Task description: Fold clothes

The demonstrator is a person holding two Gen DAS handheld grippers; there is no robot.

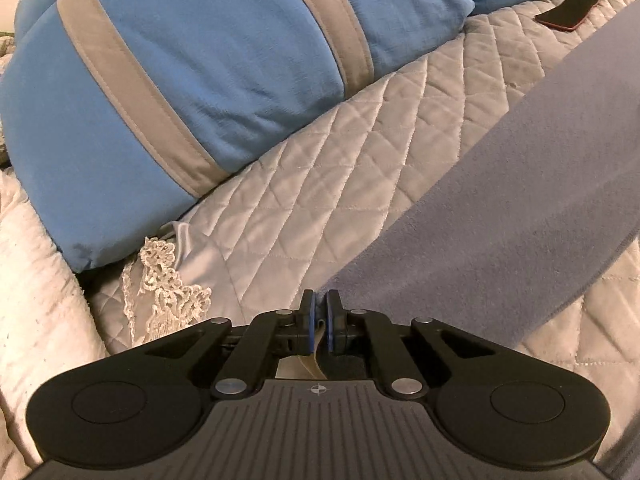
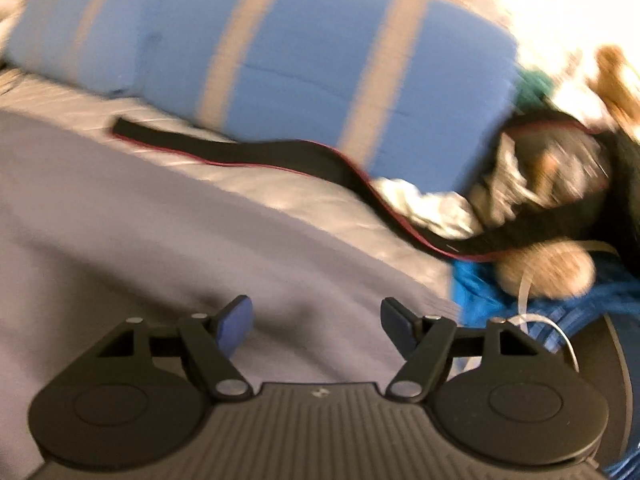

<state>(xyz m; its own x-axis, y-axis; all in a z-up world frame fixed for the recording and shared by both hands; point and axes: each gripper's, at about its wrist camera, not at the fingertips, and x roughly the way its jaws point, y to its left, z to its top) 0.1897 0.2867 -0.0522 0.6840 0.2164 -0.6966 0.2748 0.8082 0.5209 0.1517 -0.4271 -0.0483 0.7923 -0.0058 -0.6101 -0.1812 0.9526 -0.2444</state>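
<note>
A grey-blue garment (image 1: 500, 200) lies spread over the quilted bedcover (image 1: 320, 160), running from the right edge down to a corner at my left gripper (image 1: 320, 300). That gripper is shut, its blue pads pinching the garment's corner, and a strip of cloth shows between them further back. The right wrist view is blurred. In it the same garment (image 2: 140, 220) covers the lower left, and my right gripper (image 2: 316, 316) hovers over it, open, with nothing between its fingers.
Blue pillows with grey stripes (image 1: 200, 80) (image 2: 300, 60) lie along the back of the bed. A black red-edged strap (image 1: 568, 8) (image 2: 280, 156) runs in front of them. Lace trim (image 1: 168, 280) sits at the left. A cluttered pile (image 2: 540, 184) and blue cloth (image 2: 500, 300) lie at the right.
</note>
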